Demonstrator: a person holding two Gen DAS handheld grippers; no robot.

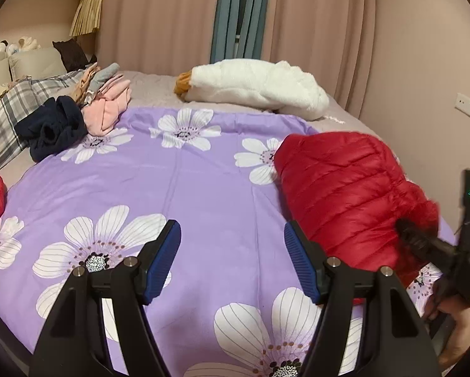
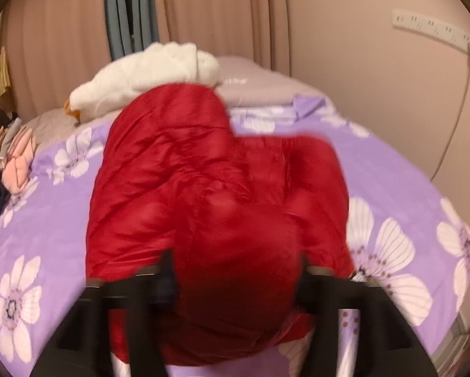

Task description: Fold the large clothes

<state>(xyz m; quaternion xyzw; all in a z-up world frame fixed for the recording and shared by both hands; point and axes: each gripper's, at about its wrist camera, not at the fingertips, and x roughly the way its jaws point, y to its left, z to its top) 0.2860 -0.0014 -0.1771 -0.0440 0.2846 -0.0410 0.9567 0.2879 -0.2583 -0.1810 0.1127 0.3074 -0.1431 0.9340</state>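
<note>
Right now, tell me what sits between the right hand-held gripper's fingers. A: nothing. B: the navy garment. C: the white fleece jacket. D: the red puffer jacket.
D: in the right wrist view the red puffer jacket bulges between the right hand-held gripper fingers, which close on it.

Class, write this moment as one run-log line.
left gripper: open, empty | right gripper: shut on red puffer jacket | surface: floral purple sheet

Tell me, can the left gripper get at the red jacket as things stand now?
Probably yes. The left gripper is open and empty over bare purple sheet, and the red jacket lies just beside its right finger, with nothing between.
</note>
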